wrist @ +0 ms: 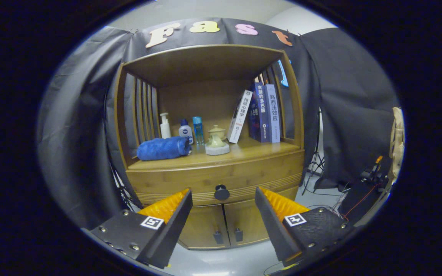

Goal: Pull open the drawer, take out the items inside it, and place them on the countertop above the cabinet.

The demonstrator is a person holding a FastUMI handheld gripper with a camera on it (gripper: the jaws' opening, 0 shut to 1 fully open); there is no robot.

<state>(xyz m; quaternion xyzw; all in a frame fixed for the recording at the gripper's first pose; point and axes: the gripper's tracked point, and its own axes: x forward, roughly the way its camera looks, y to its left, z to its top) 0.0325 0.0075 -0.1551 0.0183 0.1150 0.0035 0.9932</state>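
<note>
A wooden cabinet (221, 168) stands ahead against the booth wall. Its drawer (205, 183) is closed, with a round dark knob (221, 192) at its middle. My gripper (223, 195) is open, and the knob sits in line between the two fingertips, still some way beyond them. The countertop (244, 152) above the drawer carries a rolled blue towel (163, 148), three bottles (184, 130), a small pale lidded pot on a stand (217, 141) and several books (261, 115). What lies inside the drawer is hidden.
Two lower cabinet doors (225, 226) with small handles sit under the drawer. A shelf roof and slatted side walls enclose the countertop. To the right, cables and a stand (317, 168) lie on the grey floor, with dark equipment (370, 180) further right.
</note>
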